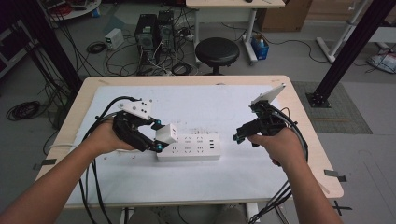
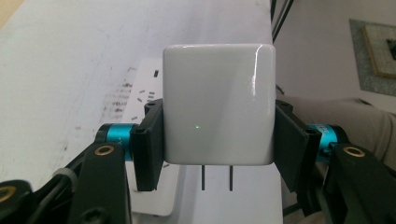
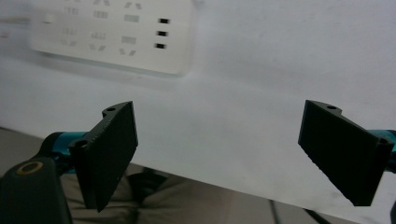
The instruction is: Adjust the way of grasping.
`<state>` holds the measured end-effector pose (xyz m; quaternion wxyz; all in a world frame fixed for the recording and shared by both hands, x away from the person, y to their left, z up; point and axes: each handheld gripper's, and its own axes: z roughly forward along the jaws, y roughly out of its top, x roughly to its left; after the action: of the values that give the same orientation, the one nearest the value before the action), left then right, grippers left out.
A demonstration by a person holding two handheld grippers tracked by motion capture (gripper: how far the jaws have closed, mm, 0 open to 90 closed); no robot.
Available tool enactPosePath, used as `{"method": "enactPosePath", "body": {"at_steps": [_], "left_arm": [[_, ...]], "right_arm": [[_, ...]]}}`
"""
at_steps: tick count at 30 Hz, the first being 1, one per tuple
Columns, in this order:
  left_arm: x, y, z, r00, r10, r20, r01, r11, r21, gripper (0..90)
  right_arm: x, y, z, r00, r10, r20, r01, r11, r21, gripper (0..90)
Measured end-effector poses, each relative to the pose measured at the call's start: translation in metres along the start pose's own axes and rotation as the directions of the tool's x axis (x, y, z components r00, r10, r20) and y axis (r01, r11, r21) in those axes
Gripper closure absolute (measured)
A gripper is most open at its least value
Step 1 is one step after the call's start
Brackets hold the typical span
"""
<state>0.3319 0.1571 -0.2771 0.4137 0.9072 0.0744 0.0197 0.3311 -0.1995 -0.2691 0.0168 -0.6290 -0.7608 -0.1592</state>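
Hovering over the left end of the white power strip (image 1: 188,147), the left tongs (image 1: 158,142) are clamped on a white plug-in charger (image 1: 166,133), one black pad pressed to each side of its glossy body. In the left gripper view the charger (image 2: 218,103) sits square between the pads, a tiny green light glowing on its face, and its two flat prongs (image 2: 216,178) are fully bare, not in any socket. Part of the power strip (image 2: 149,93) shows just behind the charger, sockets facing up.

So the pick-up looks done and the carry across to the strip looks about finished. What is left, by my reading, is the real business: lining those two prongs up with a two-slot socket near the strip's left end and pushing the charger home. From the high view I can't tell whether the prongs are already over a slot or just beside one.

Over to the right of the power strip, the right tongs (image 1: 240,136) hang above the white sheet covering the surface (image 1: 299,121), jaws spread wide with nothing between them. In the right gripper view the strip (image 3: 112,32) lies ahead of those parted pads, well apart from them. That hand seems free to steady the strip's right end, since a light strip could slide when the charger is pressed in.
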Motion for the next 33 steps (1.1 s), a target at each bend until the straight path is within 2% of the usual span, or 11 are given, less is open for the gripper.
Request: {"method": "enactPosePath", "body": {"at_steps": [4,5,7,8,10,14,15,23,27,29,33], "left_arm": [[0.0,0.001,0.002,0.9999,0.01,-0.006,-0.01,1.0,0.001,42.3],[0.0,0.001,0.004,1.0,0.007,-0.007,-0.007,1.0,-0.005,42.4],[0.0,0.002,0.006,0.9998,0.015,-0.009,-0.015,0.9999,0.0,42.4],[0.0,0.002,0.006,0.9998,0.015,-0.009,-0.015,0.9999,0.0,42.4],[0.0,0.003,0.009,0.9999,0.016,-0.004,-0.016,0.9999,0.004,42.4],[-0.002,0.006,0.015,0.9996,0.027,0.0,-0.027,0.9995,0.014,42.4],[-0.002,0.007,0.018,0.9996,0.028,0.003,-0.028,0.9996,0.011,42.4],[-0.006,0.016,0.031,0.9988,0.049,0.009,-0.049,0.9983,0.031,42.3],[-0.009,0.02,0.038,0.9967,0.081,0.008,-0.081,0.9959,0.04,42.3],[-0.011,0.022,0.041,0.9964,0.084,0.007,-0.084,0.9957,0.04,42.3],[-0.013,0.025,0.046,0.995,0.1,-0.002,-0.1,0.9942,0.04,42.3]], "right_arm": [[0.002,-0.001,0.0,0.9934,0.022,-0.113,-0.023,1.0,-0.008,11.3],[0.002,-0.002,0.001,0.9774,0.04,-0.207,-0.045,0.999,-0.018,11.3],[0.003,-0.001,0.002,0.9564,0.063,-0.285,-0.071,0.997,-0.017,11.3],[0.003,-0.001,0.002,0.9564,0.063,-0.285,-0.071,0.997,-0.017,11.3],[0.005,-0.001,0.005,0.9298,0.087,-0.358,-0.095,0.995,-0.006,11.3],[0.012,-0.001,0.012,0.8972,0.096,-0.431,-0.101,0.995,0.011,11.3],[0.015,0.0,0.017,0.8791,0.101,-0.466,-0.103,0.994,0.02,11.3],[0.031,0.004,0.028,0.8282,0.11,-0.549,-0.105,0.994,0.041,11.3],[0.043,0.006,0.036,0.7801,0.119,-0.614,-0.101,0.993,0.064,11.3],[0.048,0.008,0.044,0.7412,0.129,-0.659,-0.105,0.992,0.077,11.3],[0.053,0.009,0.049,0.7198,0.139,-0.68,-0.108,0.99,0.088,13.5]]}}
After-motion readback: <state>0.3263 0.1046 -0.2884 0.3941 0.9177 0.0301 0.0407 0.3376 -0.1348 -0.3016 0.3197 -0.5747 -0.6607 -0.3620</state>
